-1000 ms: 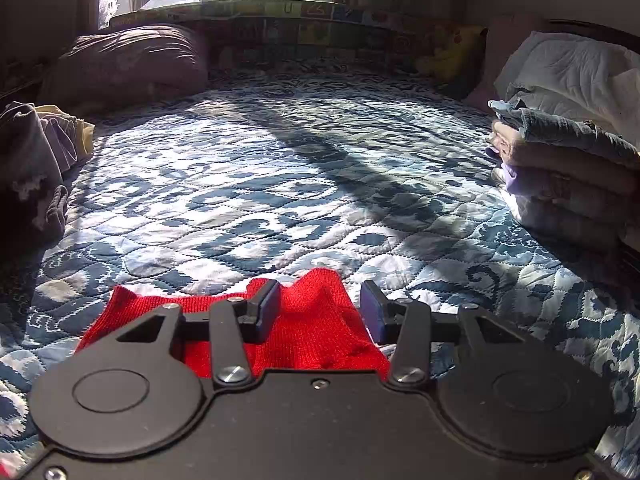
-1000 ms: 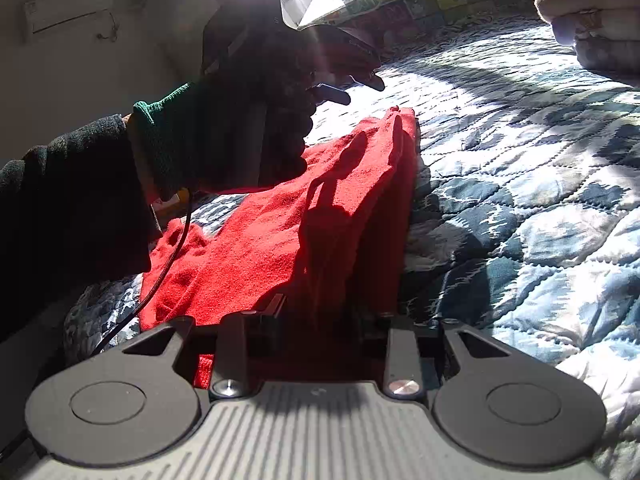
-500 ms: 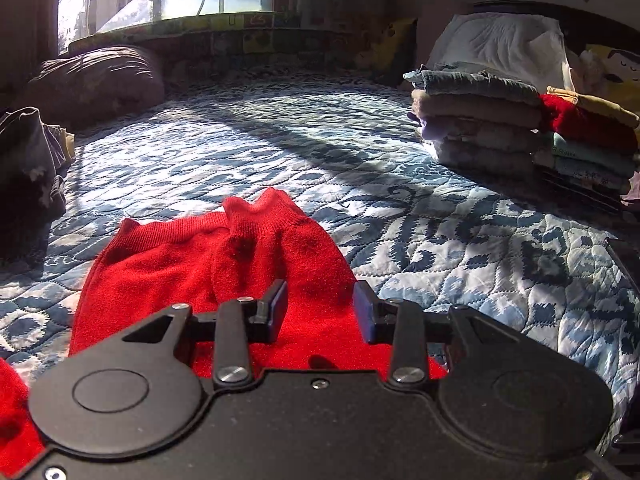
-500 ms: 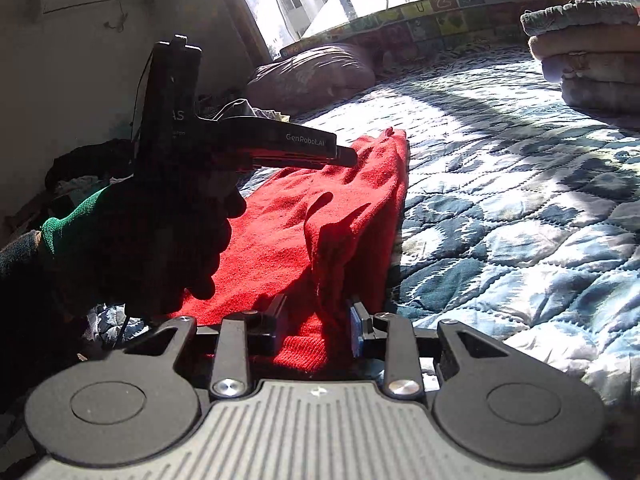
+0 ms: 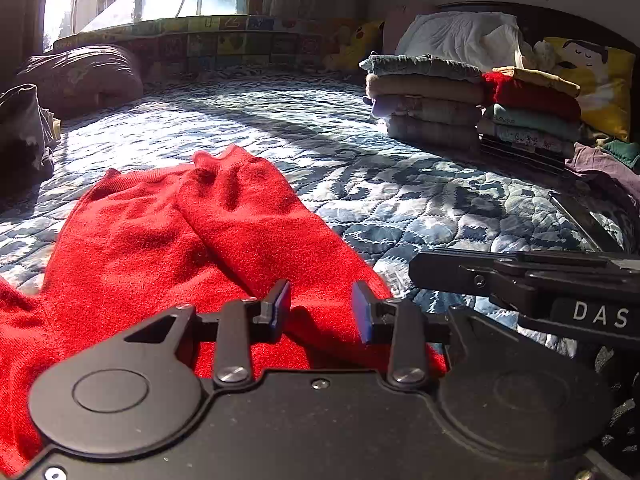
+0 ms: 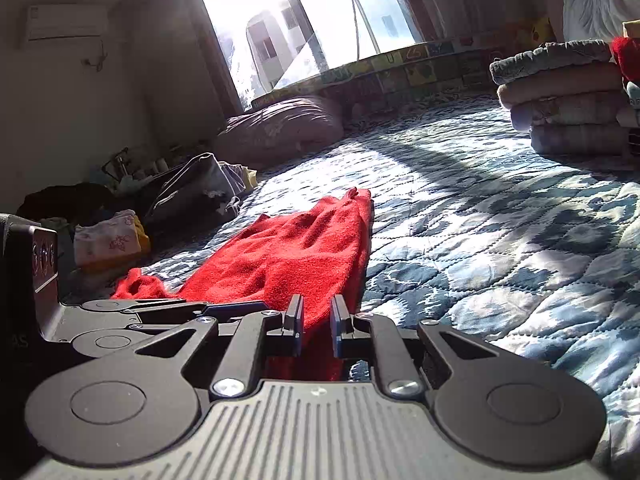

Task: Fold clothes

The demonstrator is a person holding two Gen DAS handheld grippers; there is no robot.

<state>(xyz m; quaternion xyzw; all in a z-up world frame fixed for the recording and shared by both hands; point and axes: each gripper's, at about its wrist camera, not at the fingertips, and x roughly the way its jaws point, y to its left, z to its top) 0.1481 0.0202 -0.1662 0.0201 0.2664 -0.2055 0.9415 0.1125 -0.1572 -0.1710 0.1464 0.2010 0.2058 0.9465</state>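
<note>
A red knitted garment (image 5: 192, 240) lies spread along a blue-and-white patterned quilted bed (image 5: 400, 184), lit by sunlight. It appears doubled lengthwise, one layer lapped over the other in a diagonal ridge, its far end bunched into a small peak. From the right wrist view the garment (image 6: 296, 256) stretches away as a long narrow strip, its right edge straight, a crumpled portion trailing off at the near left.
</note>
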